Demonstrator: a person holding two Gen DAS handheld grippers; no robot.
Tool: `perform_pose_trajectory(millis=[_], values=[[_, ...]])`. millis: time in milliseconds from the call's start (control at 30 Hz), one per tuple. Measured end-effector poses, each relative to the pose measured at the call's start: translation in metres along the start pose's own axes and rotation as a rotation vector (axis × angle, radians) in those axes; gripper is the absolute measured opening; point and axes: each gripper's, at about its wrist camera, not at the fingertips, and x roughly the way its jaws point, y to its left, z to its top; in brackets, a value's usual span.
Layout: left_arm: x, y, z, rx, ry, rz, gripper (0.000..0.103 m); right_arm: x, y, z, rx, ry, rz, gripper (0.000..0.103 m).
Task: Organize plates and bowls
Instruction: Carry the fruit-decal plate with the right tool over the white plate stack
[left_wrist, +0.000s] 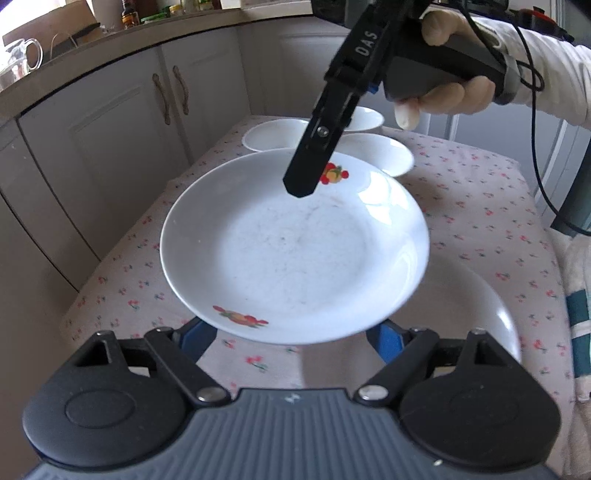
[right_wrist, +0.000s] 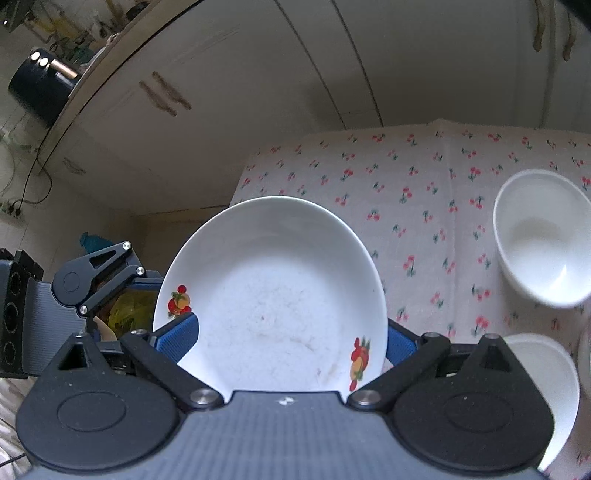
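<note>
While the white fruit-printed ceramic plate hangs mid-frame between the wide-spread left gripper and right gripper, you cannot tell which grips it. A slip would likely drop it onto the plain white plate at lower right.

Cream cabinets behind cherry-print tablecloth

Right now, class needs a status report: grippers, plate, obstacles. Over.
Left gripper, right gripper: fingers wide at plate rim, grip unclear. Plate aloft. Second plate underneath. Bowls beyond.
</note>
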Motion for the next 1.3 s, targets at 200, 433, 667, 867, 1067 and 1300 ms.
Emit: perform_pose_trajectory(millis=[200,433,667,867,1067,1300], values=[[-0.010,-0.034,-0.014,-0.029,0.016,-0.010,0.087,-0.003,0.012,-0.038,-0.003,0.024,0.007,0.103],[-0.023,-0.064,-0.028,-0.040,0.042,-0.013,0.087,-0.004,0.025,-0.076,-0.021,0.040,0.017,0.103],[-0.025,-0.077,-0.039,-0.058,0.074,-0.022,0.087,0.004,0.030,-0.095,-0.016,0.063,0.026,0.103],[-0.023,-0.079,-0.044,-0.065,0.090,-0.029,0.087,0.015,0.032,-0.098,-0.015,0.086,0.025,0.103],[-0.023,-0.081,-0.045,-0.067,0.089,-0.035,0.087,0.014,0.035,-0.099,-0.022,0.089,0.016,0.103],[-0.023,-0.083,-0.047,-0.080,0.086,-0.047,0.087,0.017,0.038,-0.098,-0.042,0.098,-0.009,0.103]])
